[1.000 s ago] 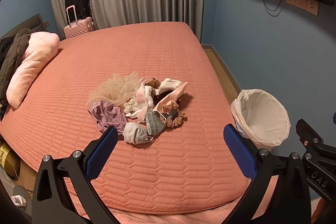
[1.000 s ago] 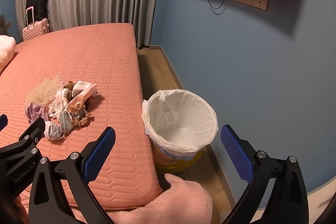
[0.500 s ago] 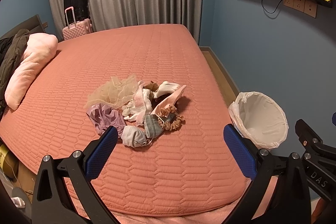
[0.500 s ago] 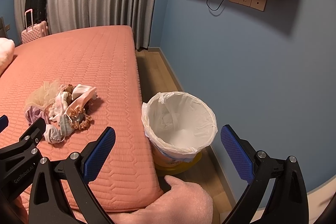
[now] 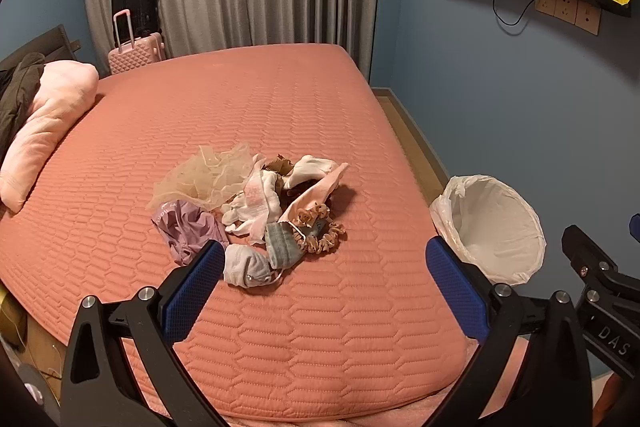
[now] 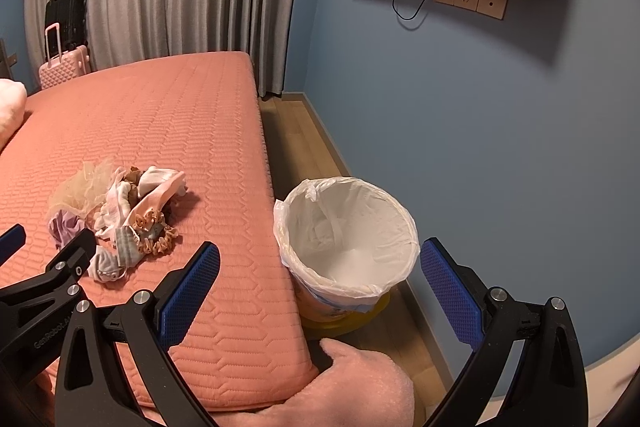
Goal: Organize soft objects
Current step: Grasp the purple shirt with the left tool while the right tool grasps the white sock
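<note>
Over bed point(image 5: 280, 99), both tools point(image 5: 322, 281) point(image 6: 320, 277) gape wide, empty.

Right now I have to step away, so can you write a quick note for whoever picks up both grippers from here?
Left gripper: open, empty, held short of the bed's near edge, aimed at the pile.
Right gripper: open, empty, pointed towards the lined bin.
Pile of soft items: all in one heap mid-bed on the orange bedspread; includes a purple garment, a grey mask, a brown scrunchie and a beige mesh piece.
Bin: on the floor beside the bed, liner looks empty.
Done: nothing sorted yet.
Left: the whole pile; the grey mask and white sock at the near edge look easiest to reach first.
</note>
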A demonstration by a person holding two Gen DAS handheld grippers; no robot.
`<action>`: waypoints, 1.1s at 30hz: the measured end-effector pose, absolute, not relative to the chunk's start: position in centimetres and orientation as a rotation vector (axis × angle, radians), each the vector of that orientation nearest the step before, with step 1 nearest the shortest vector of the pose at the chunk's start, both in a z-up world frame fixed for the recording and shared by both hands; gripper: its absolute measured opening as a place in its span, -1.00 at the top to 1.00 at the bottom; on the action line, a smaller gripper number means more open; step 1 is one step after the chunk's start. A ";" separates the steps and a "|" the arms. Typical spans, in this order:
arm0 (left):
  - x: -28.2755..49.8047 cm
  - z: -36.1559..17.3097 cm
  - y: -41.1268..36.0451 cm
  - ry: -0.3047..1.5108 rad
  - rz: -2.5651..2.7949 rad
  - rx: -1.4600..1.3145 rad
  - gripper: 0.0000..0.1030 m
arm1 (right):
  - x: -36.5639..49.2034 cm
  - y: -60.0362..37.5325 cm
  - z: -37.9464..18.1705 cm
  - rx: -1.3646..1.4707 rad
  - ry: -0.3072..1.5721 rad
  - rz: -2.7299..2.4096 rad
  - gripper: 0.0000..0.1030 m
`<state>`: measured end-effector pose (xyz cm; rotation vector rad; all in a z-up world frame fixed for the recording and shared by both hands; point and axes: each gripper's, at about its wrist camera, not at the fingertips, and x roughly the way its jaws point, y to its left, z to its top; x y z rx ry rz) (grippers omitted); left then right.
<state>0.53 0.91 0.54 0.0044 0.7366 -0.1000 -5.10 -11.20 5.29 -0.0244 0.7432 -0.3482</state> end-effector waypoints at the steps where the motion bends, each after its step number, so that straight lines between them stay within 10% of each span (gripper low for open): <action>1: 0.6 0.5 1.0 0.736 -0.101 0.005 -0.87 | -5.0 -11.1 5.3 -0.024 0.743 -0.347 -0.88; 33: 11.1 -8.6 18.0 0.891 0.088 -0.165 -0.87 | 7.9 1.6 -2.8 0.051 0.835 -0.072 -0.88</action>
